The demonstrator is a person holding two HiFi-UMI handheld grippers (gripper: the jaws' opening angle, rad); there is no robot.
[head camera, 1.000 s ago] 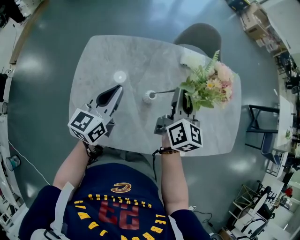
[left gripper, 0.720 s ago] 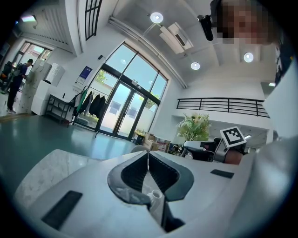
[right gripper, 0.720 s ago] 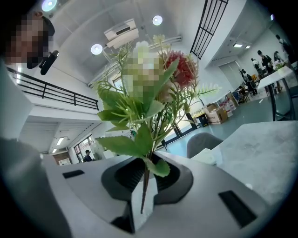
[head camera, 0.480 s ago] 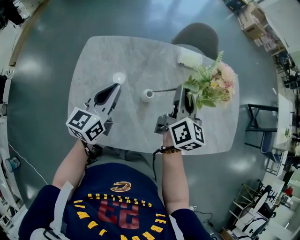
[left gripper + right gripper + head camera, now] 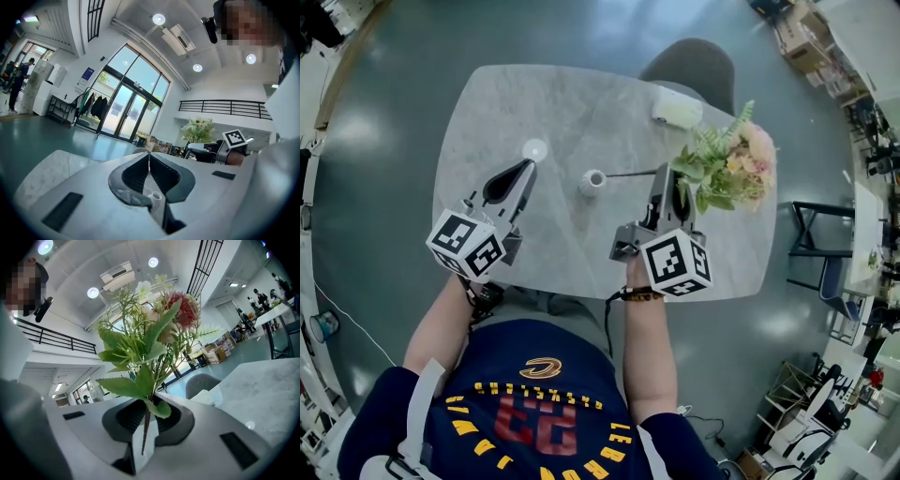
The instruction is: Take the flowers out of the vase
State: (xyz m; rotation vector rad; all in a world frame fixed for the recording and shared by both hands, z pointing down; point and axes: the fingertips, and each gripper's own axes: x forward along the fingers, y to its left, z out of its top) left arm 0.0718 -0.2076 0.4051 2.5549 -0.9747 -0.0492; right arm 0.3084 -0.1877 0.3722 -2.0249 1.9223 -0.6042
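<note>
A small white vase [image 5: 593, 182] stands upright near the middle of the marble table [image 5: 516, 103]. My right gripper [image 5: 668, 184] is to its right, shut on the stems of the flowers [image 5: 727, 167], a bunch of green leaves with pink and cream blooms. In the right gripper view the stem passes between the jaws of the right gripper [image 5: 149, 401] and the flowers [image 5: 154, 329] rise above them. A thin dark stem end reaches left toward the vase; whether its tip is inside the mouth is unclear. My left gripper [image 5: 529, 166] is shut and empty, left of the vase [image 5: 154, 196].
A white boxy object [image 5: 677, 106] lies at the table's far edge behind the flowers. A grey chair [image 5: 694, 61] stands beyond it. More furniture and boxes stand on the floor to the right of the table.
The right gripper and the flowers have edged slightly to the right, away from the vase. The left gripper and the vase have stayed put.
</note>
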